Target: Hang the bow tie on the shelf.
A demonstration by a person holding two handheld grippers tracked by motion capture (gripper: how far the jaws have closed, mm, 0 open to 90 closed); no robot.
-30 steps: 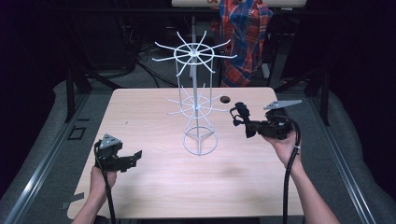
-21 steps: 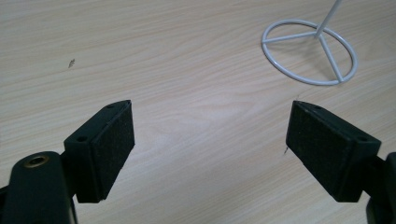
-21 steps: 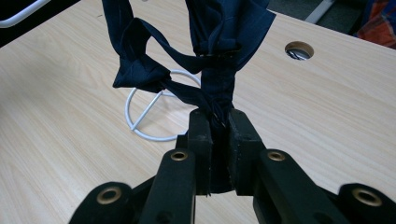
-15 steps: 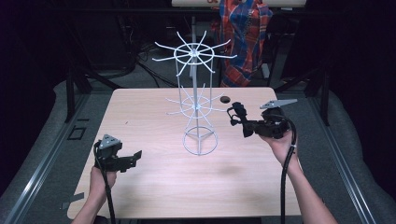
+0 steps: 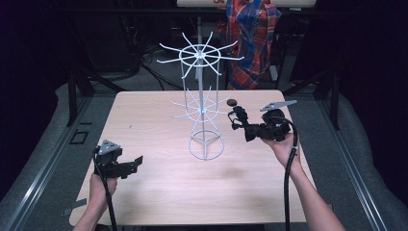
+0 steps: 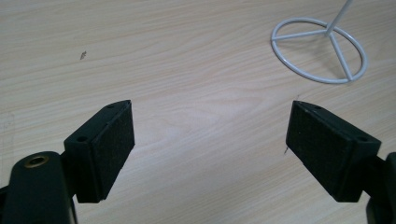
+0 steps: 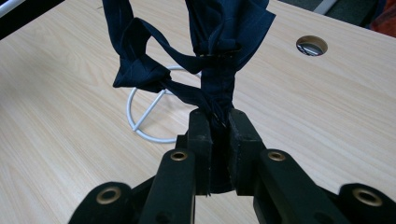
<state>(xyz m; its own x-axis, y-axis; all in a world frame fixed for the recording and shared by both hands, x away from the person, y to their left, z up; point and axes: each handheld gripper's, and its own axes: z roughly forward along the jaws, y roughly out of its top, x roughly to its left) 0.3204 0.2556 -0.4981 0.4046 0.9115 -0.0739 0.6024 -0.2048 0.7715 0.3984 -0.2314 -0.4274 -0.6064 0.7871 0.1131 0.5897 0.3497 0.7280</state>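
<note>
Step in hand, by judgement: transporting dark blue cloth (image 7: 205, 51) to white wire rack (image 5: 204, 103) for hanging. R gripper (image 5: 236, 119) is gripping the cloth, jaws clenched on a bunched fold; the cloth is hanging in air just right of the rack's lower tier, above the table (image 5: 159, 187). L gripper (image 5: 135, 163) is idling near the table's front edge, well left of the rack's base ring (image 6: 320, 51), jaws released w/ nothing between. Next move is calling for looping the cloth over a rack arm w/o snagging adjacent wires.
</note>
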